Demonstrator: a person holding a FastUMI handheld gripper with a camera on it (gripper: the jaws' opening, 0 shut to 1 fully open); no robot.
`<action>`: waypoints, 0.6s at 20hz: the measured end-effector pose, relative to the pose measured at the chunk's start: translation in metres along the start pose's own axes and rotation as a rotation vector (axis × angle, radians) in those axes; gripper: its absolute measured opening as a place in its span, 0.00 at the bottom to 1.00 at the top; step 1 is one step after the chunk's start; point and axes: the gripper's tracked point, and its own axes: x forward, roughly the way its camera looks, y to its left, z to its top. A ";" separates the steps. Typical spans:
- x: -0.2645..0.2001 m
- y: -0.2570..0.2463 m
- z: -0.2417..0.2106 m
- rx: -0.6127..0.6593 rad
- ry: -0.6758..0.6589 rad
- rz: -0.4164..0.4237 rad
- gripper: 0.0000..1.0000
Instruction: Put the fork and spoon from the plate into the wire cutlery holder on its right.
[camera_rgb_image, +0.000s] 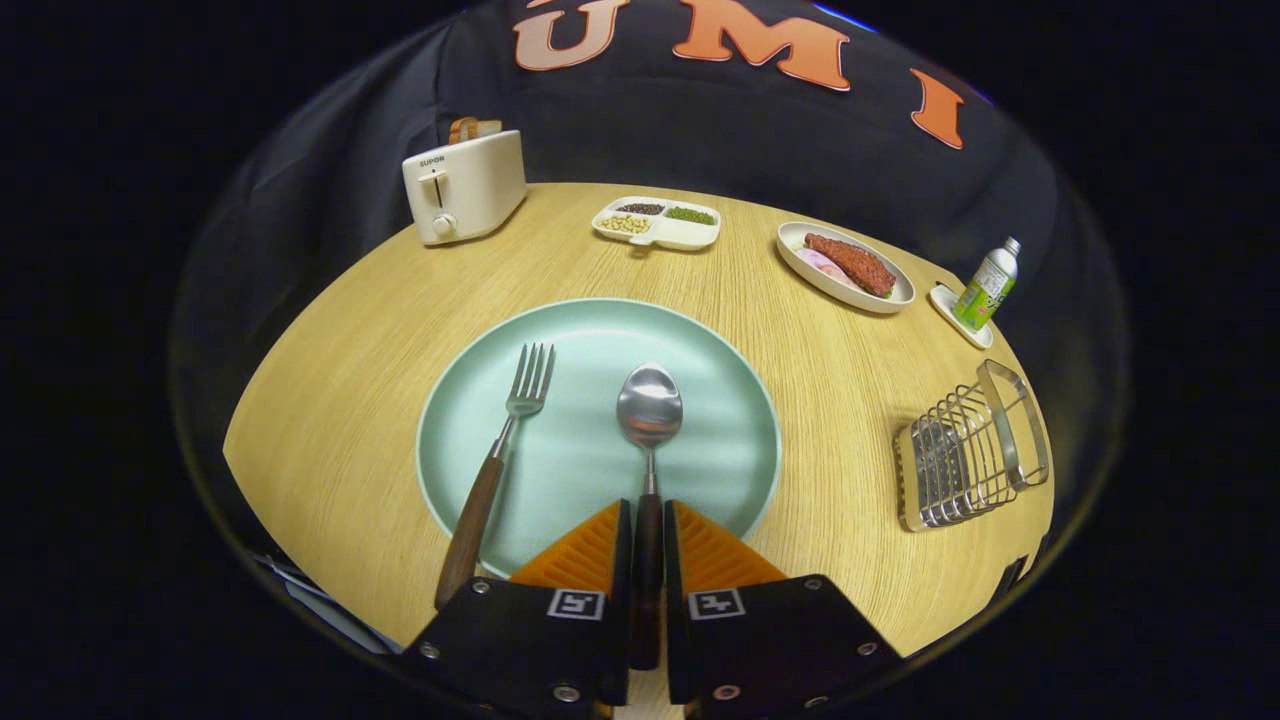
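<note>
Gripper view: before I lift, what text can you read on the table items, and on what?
"SUPOR": front of the toaster, above its lever.
Bottle label: too small to read.
Gripper, shut on the spoon handle: square markers, no words.

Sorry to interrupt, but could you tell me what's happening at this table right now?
A person is clearing cutlery with a hand-held gripper. Its two fingers are closed on the dark handle of the spoon, whose bowl rests on the pale green plate. The fork lies untouched on the plate beside it, its handle reaching past the rim. The wire cutlery holder stands to the right with nothing in it yet.
</note>
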 end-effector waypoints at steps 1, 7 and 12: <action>0.002 0.000 -0.001 0.006 0.008 0.000 0.13; -0.011 -0.004 0.009 0.036 0.028 0.025 0.05; -0.050 -0.026 0.028 -0.026 0.041 0.047 0.05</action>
